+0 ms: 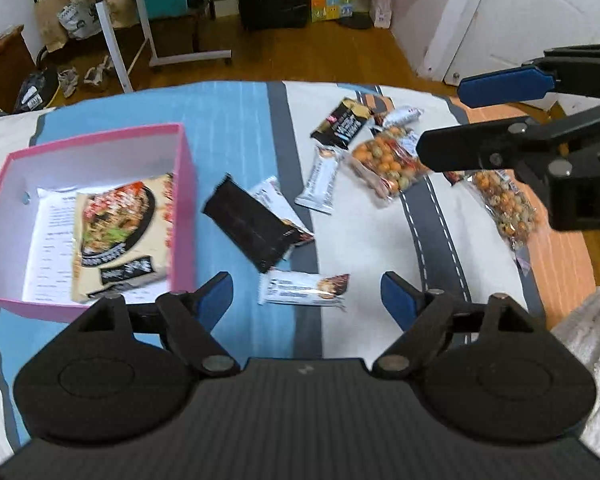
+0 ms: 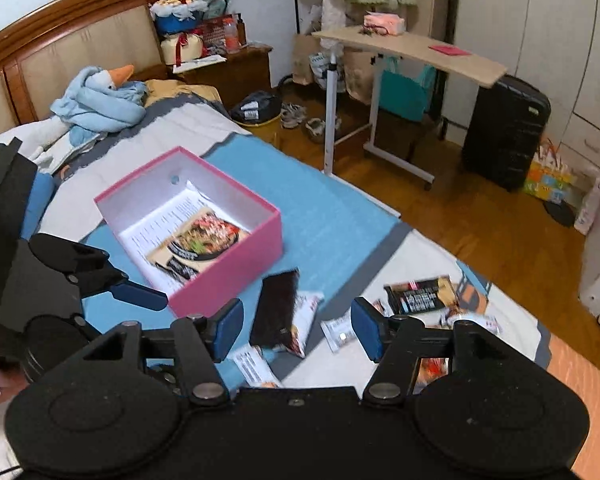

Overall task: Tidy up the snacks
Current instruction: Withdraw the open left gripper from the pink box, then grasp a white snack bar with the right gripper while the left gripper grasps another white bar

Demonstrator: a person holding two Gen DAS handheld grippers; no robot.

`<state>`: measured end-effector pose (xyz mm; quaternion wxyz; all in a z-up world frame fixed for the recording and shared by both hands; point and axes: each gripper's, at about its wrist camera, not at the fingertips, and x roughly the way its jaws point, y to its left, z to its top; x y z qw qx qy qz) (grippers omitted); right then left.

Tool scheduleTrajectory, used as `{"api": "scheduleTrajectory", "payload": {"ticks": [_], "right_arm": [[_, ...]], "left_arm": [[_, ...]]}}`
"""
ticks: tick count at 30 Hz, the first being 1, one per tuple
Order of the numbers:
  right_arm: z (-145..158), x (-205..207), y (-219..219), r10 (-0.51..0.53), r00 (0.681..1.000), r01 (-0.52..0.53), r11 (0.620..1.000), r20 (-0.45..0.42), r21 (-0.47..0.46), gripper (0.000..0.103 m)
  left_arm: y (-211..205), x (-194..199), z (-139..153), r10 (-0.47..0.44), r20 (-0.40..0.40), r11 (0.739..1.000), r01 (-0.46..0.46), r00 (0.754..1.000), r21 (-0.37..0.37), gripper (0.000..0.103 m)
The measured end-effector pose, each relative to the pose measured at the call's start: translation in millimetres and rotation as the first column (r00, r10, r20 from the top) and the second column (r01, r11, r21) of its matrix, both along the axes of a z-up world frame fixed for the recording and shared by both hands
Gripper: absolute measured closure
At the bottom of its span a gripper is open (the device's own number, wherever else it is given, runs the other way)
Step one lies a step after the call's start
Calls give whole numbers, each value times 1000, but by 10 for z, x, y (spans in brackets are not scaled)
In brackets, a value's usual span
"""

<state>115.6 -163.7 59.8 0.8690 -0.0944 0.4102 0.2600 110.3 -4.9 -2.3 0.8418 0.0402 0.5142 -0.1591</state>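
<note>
**Both grippers empty above the bed, one noodle pack in the pink box**

We see the left gripper (image 1: 307,300) hanging over the blue-and-white striped bedspread (image 1: 240,120), blue-padded jaws spread wide, nothing between them. Straight beyond the gap lies a white flat snack bar wrapper with a chocolate picture (image 1: 304,289), flat on the cover and untouched.

We see the right gripper (image 2: 298,330) over the same spread, jaws clearly apart and gripping nothing. In the left wrist view it comes in from the right edge (image 1: 440,120), above the snack pile.

The open pink cardboard box with a white inside (image 1: 182,184) sits on the blue stripe, left of the loose snacks. Inside it a beige instant-noodle packet printed with a bowl of food (image 1: 116,232) lies flat on a printed white paper sheet (image 1: 50,240).

Just right of the box, outside it, a matte black rectangular pouch (image 1: 248,226) lies overlapping a white-and-red packet (image 1: 270,192). Further right we note a white bar wrapper (image 1: 320,184), a black-and-gold snack pack (image 1: 342,124) and two clear bags of orange and green coated nuts (image 1: 384,168) (image 1: 504,208), all on the white part of the cover. Labels are too blurred to read.

In the right wrist view a plush goose wrapped in light blue cloth (image 2: 100,104) lies near the wooden headboard (image 2: 76,24), well apart from the box.
</note>
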Motion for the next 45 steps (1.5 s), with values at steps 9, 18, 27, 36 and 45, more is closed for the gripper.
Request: {"api": "scheduleTrajectory", "payload": {"ticks": [9,18,27,36,45], "right_arm": [[-362,230,-304,-162,982,164,986,-96,10,30],[-891,709,-340,-188,937,220,973,-295,76,43],[-1511,1133,-185,-257,851,342,933,-459,112,50],[-1991,1161,-115,-342,797,463,875,-498,141,50],[-2287,1189,-158,-425,777,565,795,-464,219,53]], "left_arm": [[-283,54,-585,84,-87,996,-80,993,42,11],[57,282,-1139,410,-227,897,-435,883,-74,14],[38,338,-1424,472,-174,866,-492,864,-95,15],[-12,345,-1592,524,-166,843,-536,835,-37,15],[108,349,-1690,642,-105,751,-650,760,-114,36]]}}
